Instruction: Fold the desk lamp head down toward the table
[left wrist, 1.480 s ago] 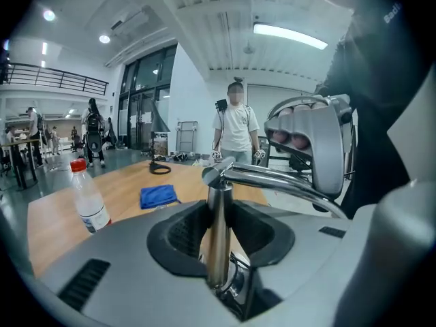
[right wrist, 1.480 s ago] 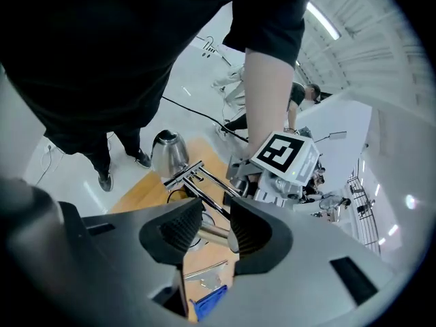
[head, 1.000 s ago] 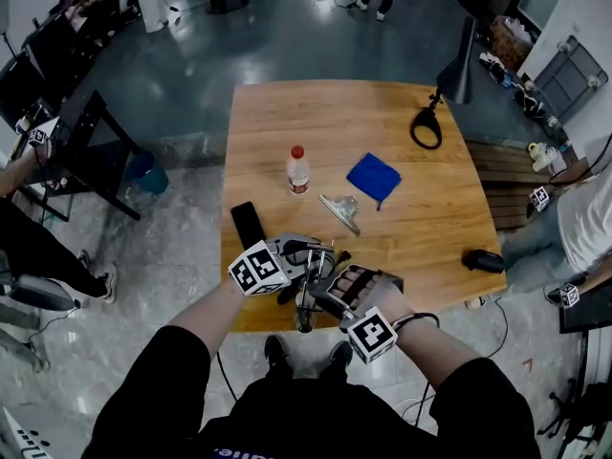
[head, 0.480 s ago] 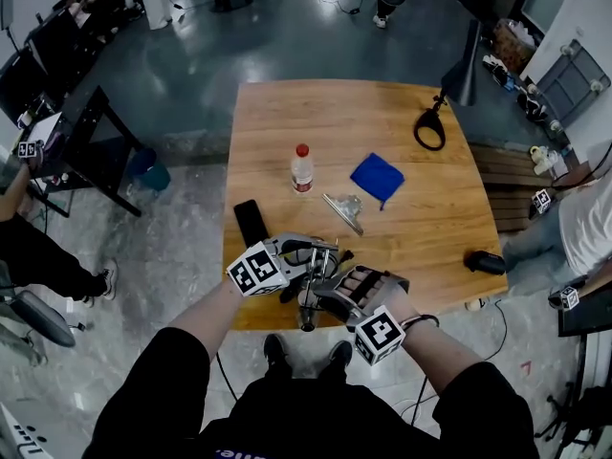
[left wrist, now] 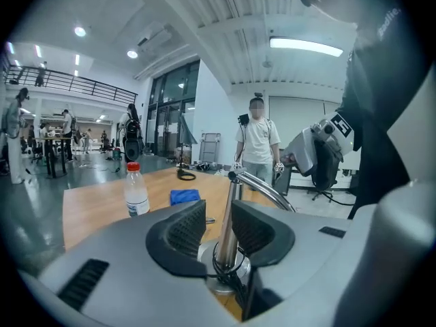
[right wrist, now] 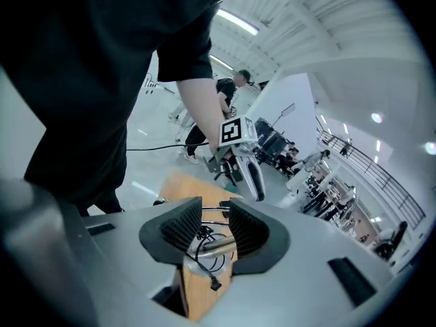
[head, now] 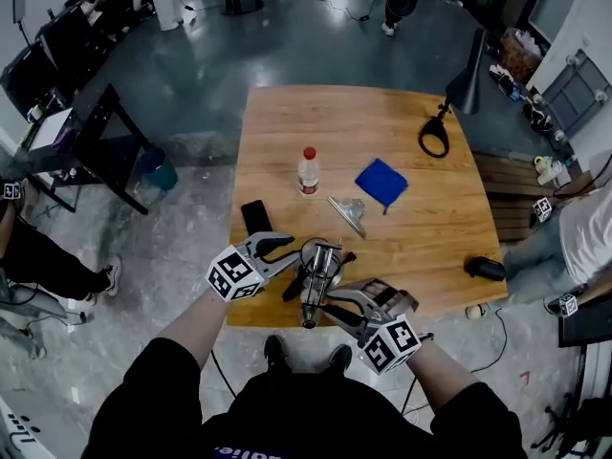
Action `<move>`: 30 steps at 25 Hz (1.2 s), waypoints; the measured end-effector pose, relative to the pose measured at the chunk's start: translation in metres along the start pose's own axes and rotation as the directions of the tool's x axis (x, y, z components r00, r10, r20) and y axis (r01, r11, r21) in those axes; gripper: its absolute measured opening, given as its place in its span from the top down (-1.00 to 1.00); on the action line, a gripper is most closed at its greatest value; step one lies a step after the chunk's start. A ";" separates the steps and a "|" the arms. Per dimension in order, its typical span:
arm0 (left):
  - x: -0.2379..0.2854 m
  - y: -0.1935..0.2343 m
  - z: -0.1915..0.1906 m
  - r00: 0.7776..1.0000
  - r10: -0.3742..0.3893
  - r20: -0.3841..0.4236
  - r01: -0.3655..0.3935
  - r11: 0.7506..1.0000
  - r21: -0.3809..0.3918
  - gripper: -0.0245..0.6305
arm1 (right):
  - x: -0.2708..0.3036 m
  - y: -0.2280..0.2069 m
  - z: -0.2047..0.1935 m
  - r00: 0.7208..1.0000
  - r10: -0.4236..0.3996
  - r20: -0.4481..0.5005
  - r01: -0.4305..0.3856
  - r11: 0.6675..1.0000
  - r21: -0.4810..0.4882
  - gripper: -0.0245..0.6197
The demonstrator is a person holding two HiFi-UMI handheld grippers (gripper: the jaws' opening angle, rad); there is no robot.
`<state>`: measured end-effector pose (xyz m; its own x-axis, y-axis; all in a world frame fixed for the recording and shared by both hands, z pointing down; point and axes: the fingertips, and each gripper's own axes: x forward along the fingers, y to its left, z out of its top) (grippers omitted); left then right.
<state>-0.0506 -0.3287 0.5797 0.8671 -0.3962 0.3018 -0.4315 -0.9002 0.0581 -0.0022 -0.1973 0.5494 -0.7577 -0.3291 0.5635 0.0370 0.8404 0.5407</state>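
Lower centre of the head view: desk lamp [head: 311, 285] at the table [head: 287, 113] edge, its arm [left wrist: 269, 191] sloping downward. Both the left gripper [left wrist: 216, 210] and right gripper [right wrist: 214, 213] are spread, holding nothing. I reckon folding's nearly done; lamp head unseen.

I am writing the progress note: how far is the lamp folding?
Done: the arm of the lamp bends over from the upright pole. In hand: a lamp rod lies between the right gripper jaws, firm grip unclear; the left gripper is open, short of the pole. Left: the head cannot be seen reaching the table.
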 end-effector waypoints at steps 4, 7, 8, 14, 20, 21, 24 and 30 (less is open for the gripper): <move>-0.019 -0.017 0.020 0.994 0.083 0.070 -0.079 0.995 -0.055 0.55 | -0.017 -0.007 0.003 0.996 -0.060 0.067 0.049 0.987 0.151 0.54; -0.033 -0.040 0.033 0.982 0.157 0.106 -0.147 0.984 -0.102 0.55 | -0.032 -0.008 0.002 0.986 -0.102 0.129 0.060 0.954 0.295 0.54; -0.037 -0.049 0.035 0.977 0.183 0.110 -0.170 0.978 -0.121 0.55 | -0.037 -0.007 0.001 0.983 -0.115 0.144 0.059 0.936 0.346 0.54; -0.056 -0.109 0.056 0.944 0.316 0.093 -0.294 0.936 -0.195 0.55 | -0.076 0.005 0.002 0.955 -0.183 0.231 0.002 0.788 0.616 0.54; -0.080 -0.189 0.097 0.945 0.262 0.198 -0.218 0.951 -0.220 0.66 | -0.111 0.029 0.045 0.910 -0.306 0.281 -0.032 0.623 0.782 0.63; -0.085 -0.198 0.102 0.946 0.245 0.214 -0.199 0.956 -0.213 0.69 | -0.115 0.030 0.053 0.900 -0.334 0.279 -0.023 0.604 0.796 0.65; -0.100 -0.224 0.109 0.952 0.189 0.239 -0.143 0.970 -0.194 0.78 | -0.126 0.036 0.076 0.881 -0.392 0.264 0.006 0.569 0.822 0.70; -0.124 -0.251 0.115 0.955 0.165 0.245 -0.122 0.976 -0.180 0.89 | -0.145 0.043 0.105 0.853 -0.447 0.269 0.015 0.537 0.843 0.81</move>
<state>-0.0206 -0.0742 0.4183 0.8184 -0.5710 0.0645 -0.5717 -0.7978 0.1914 0.0408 -0.0679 0.4256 -0.8382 -0.5407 0.0710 -0.5413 0.8093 -0.2278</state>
